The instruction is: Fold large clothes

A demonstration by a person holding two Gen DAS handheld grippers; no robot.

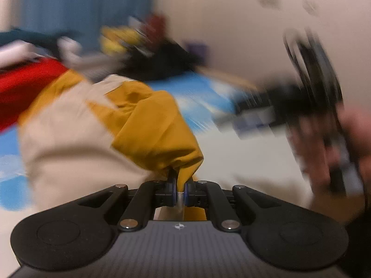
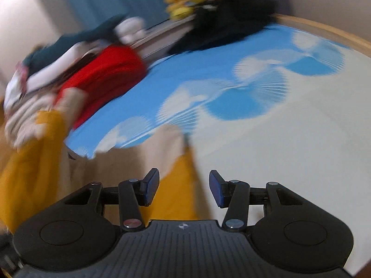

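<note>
Pinching a bunched mustard fold of the mustard-and-cream garment at lower centre with the left gripper. Holding the right gripper wide apart, gripping nothing, just over the garment's edge. Judging folding barely begun: cloth lying crumpled, no crease showing. Leaving open blue-and-white bedsheet to the right; crowding from a clothes pile at upper left.

bedsheet: open right | clothes pile: blocks left
</note>
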